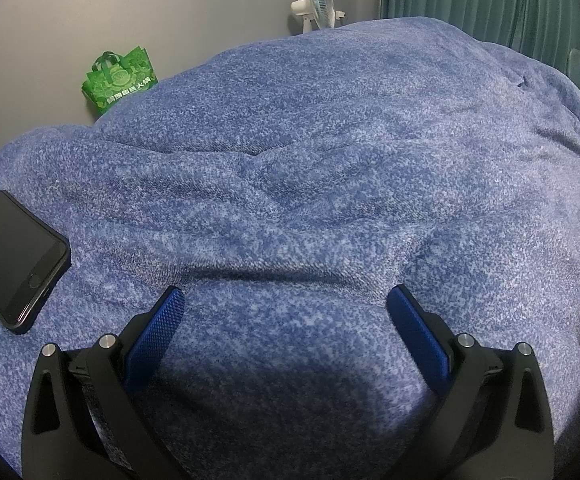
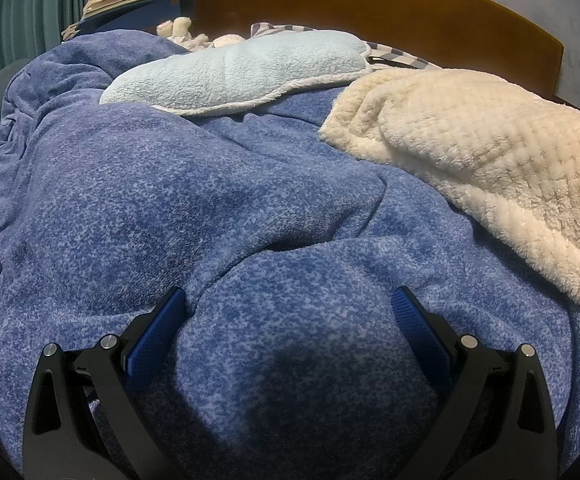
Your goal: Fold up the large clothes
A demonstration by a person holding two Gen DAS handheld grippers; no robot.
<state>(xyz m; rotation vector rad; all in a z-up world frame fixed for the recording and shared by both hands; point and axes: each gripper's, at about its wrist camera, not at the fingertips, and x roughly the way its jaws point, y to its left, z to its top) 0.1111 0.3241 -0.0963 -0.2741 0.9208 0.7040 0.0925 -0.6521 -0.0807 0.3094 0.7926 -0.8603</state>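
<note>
The mottled blue fleece garment (image 1: pixel 310 168) lies spread right under and ahead of both your grippers, long axis not clear. Left gripper (image 1: pixel 286 300) and right gripper (image 2: pixel 288 300) are both spread wide, holding nothing, and neither is nearer. Black smartphone (image 1: pixel 14 264) lies on the fleece just left of your left gripper. Cream waffle-textured plush blanket (image 2: pixel 490 168) overlaps it ahead-right of the right gripper, pale blue fluffy pillow (image 2: pixel 242 68) far ahead.
</note>
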